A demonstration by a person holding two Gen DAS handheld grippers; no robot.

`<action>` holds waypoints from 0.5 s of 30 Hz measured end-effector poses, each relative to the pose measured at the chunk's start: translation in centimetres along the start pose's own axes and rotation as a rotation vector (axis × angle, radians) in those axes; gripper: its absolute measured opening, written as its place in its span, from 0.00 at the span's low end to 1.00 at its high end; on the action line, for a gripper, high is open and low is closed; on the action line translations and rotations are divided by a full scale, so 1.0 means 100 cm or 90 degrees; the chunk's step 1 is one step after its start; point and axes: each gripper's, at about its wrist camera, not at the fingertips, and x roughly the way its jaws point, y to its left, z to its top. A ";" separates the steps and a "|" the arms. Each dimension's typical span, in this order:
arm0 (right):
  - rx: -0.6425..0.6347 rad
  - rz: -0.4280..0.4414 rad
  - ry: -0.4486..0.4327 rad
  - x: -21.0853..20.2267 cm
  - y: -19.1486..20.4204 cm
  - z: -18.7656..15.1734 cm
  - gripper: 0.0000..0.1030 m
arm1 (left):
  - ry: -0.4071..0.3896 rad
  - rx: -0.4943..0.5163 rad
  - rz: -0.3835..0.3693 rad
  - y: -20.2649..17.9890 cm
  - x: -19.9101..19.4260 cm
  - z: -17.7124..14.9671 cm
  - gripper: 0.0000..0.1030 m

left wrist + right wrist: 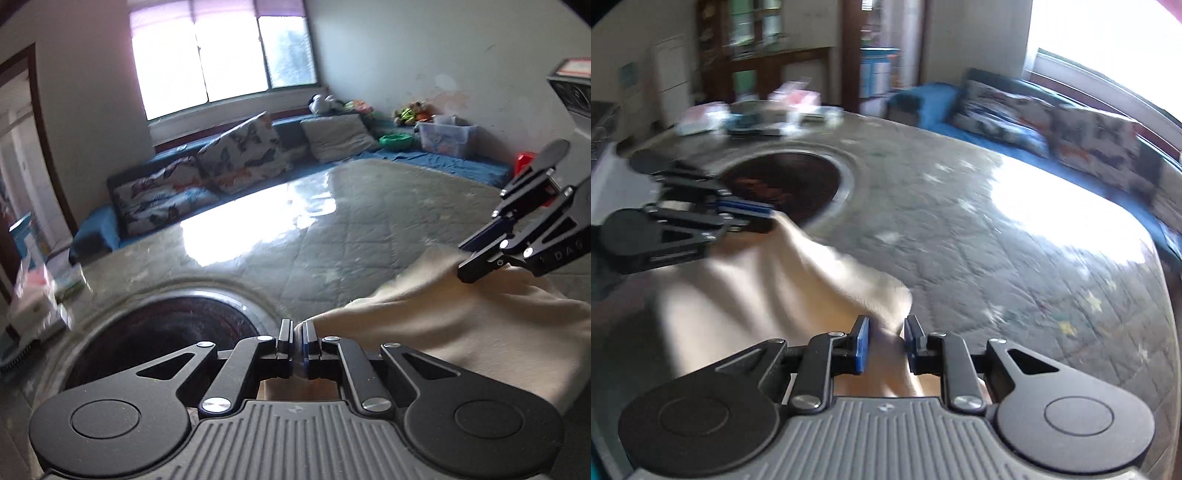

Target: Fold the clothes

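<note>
1. two grippers, one cream garment (443,332): left gripper (297,341) clenched on a corner, right gripper (886,341) pinching another.
2. cloth hangs lifted over the quilted table (351,229).
3. no finished fold showing; laying flat looks left.

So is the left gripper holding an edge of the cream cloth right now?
Yes, the left gripper has its jaws closed tight on the edge of the cream cloth, which drapes away toward the right gripper.

L gripper (298,341) jaws pinched tight on cloth, R gripper (886,341) jaws narrowly apart w/ cloth between.
</note>
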 end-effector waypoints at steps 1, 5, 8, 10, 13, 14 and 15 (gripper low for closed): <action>0.008 0.002 -0.005 -0.001 -0.001 -0.001 0.23 | 0.004 -0.006 0.002 0.002 0.003 -0.001 0.09; 0.039 0.008 -0.023 -0.006 -0.004 -0.003 0.27 | 0.015 -0.022 0.019 0.009 0.008 -0.002 0.10; 0.063 0.012 -0.037 -0.010 -0.006 -0.005 0.27 | 0.022 -0.054 0.031 0.018 0.003 0.001 0.10; 0.078 0.015 -0.047 -0.012 -0.008 -0.007 0.27 | 0.010 -0.080 0.007 0.019 -0.008 0.005 0.10; 0.085 0.002 -0.054 -0.012 -0.007 -0.007 0.22 | 0.001 -0.094 -0.052 0.011 -0.016 0.017 0.10; 0.077 -0.013 -0.052 -0.010 -0.005 -0.007 0.22 | 0.001 -0.082 -0.059 0.007 -0.017 0.018 0.10; 0.069 -0.027 -0.051 -0.008 -0.004 -0.007 0.24 | 0.001 -0.070 -0.067 0.002 -0.017 0.019 0.10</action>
